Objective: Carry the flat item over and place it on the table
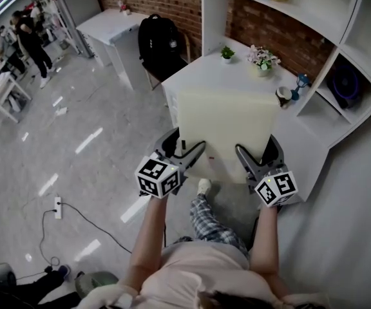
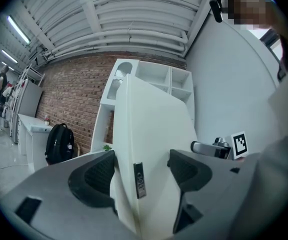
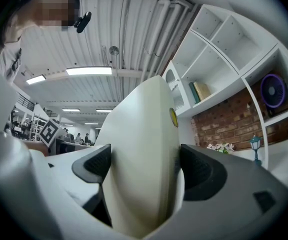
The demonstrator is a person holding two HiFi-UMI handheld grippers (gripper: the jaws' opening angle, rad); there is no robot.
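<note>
Head view: the left hand-held gripper [image 1: 180,152] and right hand-held gripper [image 1: 255,161] are each clamped on the near edge of a cream flat rectangular panel [image 1: 227,124]. Its broad face is up and it extends away from the person, above the white desk [image 1: 205,76]. Farther back, a small pot [image 1: 263,71] holds pink flowers [image 1: 261,56].

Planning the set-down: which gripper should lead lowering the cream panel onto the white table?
Neither alone: left gripper and right gripper each clamp the panel at its near edge; lower together.
</note>
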